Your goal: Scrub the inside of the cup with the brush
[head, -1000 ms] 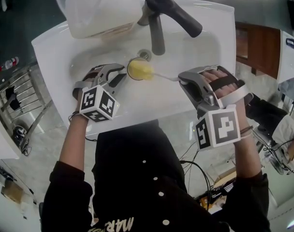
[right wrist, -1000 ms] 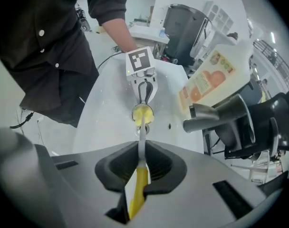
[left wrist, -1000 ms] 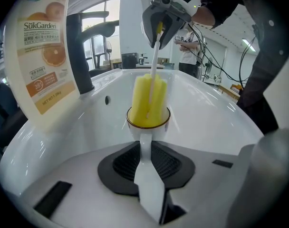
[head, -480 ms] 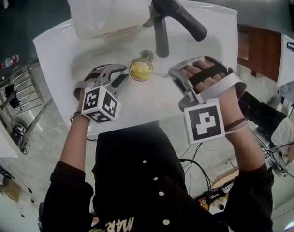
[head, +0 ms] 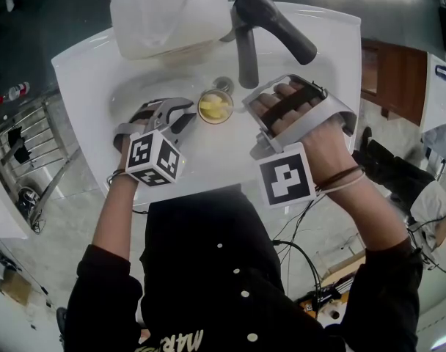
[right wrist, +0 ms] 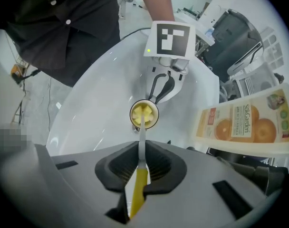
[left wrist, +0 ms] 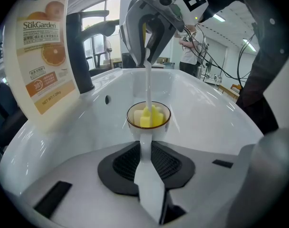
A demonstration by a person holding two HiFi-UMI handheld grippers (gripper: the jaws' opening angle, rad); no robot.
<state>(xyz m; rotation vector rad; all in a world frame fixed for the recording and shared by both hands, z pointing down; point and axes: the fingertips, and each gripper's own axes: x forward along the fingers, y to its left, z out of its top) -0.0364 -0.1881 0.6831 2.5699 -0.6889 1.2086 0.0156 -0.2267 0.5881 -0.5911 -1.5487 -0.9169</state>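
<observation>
A small cup (head: 215,107) with a brown rim stands in the white sink (head: 91,72), close to the drain (head: 223,84). My left gripper (head: 180,116) is shut on the cup's white handle (left wrist: 145,151), as the left gripper view shows. The brush's yellow sponge head (left wrist: 150,116) sits inside the cup (left wrist: 149,118). Its thin white stem (right wrist: 141,141) runs up into my right gripper (right wrist: 140,167), which is shut on the yellow grip end. In the head view the right gripper (head: 249,103) hangs steeply downward just right of the cup and hides the stem.
A dark faucet (head: 260,28) arches over the basin behind the cup. A large translucent detergent bottle (head: 164,13) with an orange label (left wrist: 42,56) stands on the sink's back left. A metal rack (head: 25,145) is on the floor at left.
My right gripper has moved left toward the cup, dropped and rolled. The brush now stands more upright with its stem hidden in the head view. The left gripper and cup stayed still.
</observation>
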